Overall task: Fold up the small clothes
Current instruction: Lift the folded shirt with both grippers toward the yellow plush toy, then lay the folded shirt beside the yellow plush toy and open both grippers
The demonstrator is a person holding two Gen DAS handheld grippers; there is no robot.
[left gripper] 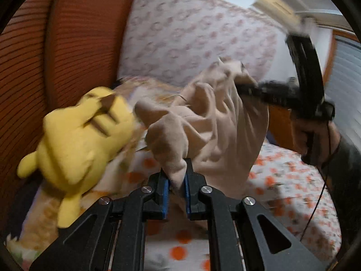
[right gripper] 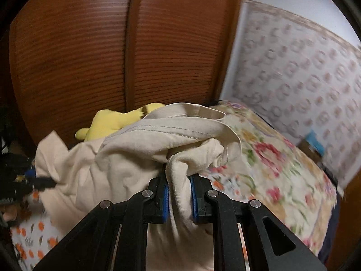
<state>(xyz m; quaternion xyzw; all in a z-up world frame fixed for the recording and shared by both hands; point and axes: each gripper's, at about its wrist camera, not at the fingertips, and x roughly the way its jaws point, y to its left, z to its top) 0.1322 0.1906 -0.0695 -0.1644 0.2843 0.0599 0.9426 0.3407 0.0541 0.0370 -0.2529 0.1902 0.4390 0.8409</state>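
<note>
A small beige garment point(left gripper: 216, 124) hangs crumpled in the air above the bed, held between both grippers. My left gripper point(left gripper: 176, 180) is shut on one bunched edge of it. My right gripper point(right gripper: 179, 187) is shut on another bunched part of the garment point(right gripper: 135, 153). In the left wrist view the right gripper point(left gripper: 243, 88) shows at the upper right, gripping the cloth's far end, with the person's hand point(left gripper: 315, 137) on its handle. In the right wrist view the left gripper point(right gripper: 42, 181) shows at the left edge, blurred.
A yellow plush toy point(left gripper: 79, 140) lies at the left on the bed, also in the right wrist view point(right gripper: 112, 122). The bed has an orange-dotted sheet point(left gripper: 293, 176) and a floral quilt point(right gripper: 270, 158). A wooden slatted wardrobe point(right gripper: 90, 56) and patterned wall point(left gripper: 191, 33) stand behind.
</note>
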